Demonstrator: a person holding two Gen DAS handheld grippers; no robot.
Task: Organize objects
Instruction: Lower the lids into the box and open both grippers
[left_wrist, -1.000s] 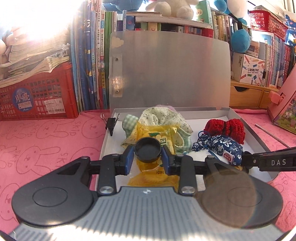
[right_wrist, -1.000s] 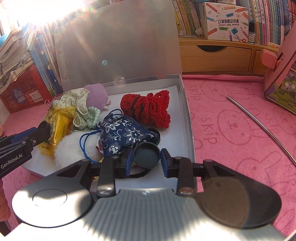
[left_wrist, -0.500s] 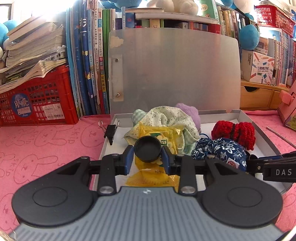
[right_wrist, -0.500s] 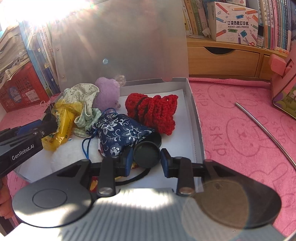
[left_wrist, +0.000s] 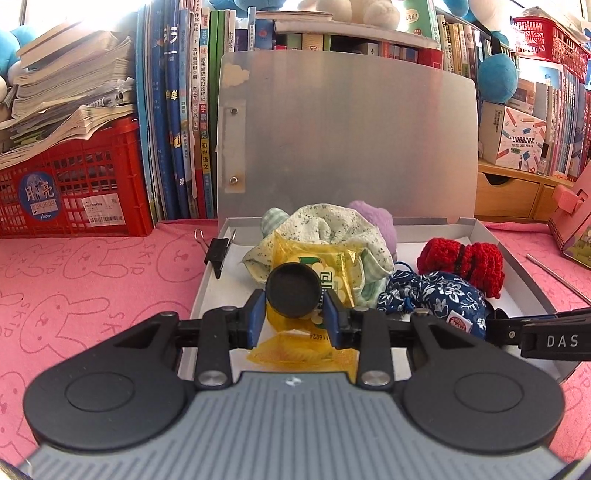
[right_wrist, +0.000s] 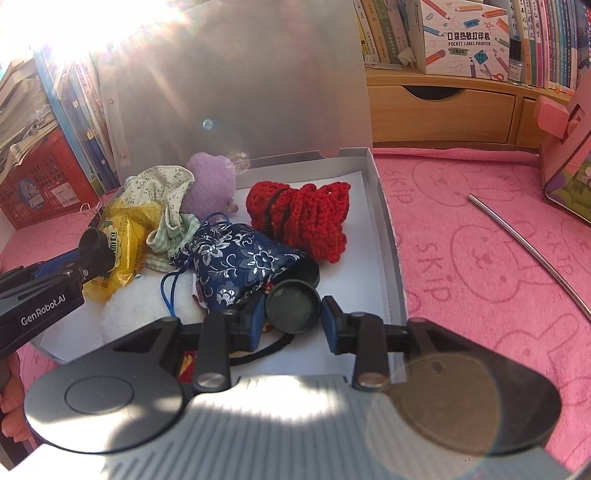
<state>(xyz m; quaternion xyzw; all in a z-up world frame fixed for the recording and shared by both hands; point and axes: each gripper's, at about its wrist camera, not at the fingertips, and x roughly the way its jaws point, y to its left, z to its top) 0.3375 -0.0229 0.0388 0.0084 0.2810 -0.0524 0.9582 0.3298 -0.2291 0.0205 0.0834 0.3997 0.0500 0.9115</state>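
Note:
A flat silver box (left_wrist: 517, 266) stands with its lid up on the pink cloth. My left gripper (left_wrist: 295, 312) is shut on a black round cap (left_wrist: 293, 290), held above a yellow packet (left_wrist: 325, 266) in the box's left half. My right gripper (right_wrist: 293, 317) is over the box's (right_wrist: 388, 236) near right corner. Its jaws are opening around a second black cap (right_wrist: 293, 306), and a thin gap shows at the right pad. A blue floral pouch (right_wrist: 236, 258), red crochet piece (right_wrist: 299, 214), purple plush (right_wrist: 210, 181) and green cloth (right_wrist: 162, 188) fill the box.
A black binder clip (left_wrist: 218, 251) is clipped on the box's left rim. A red crate (left_wrist: 74, 184) and upright books stand behind on the left. Right of the box lie a metal rod (right_wrist: 528, 251) and a pink box (right_wrist: 565, 147), with wooden drawers (right_wrist: 443, 107) behind.
The right jaws have spread a little, leaving a gap beside the black cap between them. The left gripper keeps its grip on its cap and has barely shifted.

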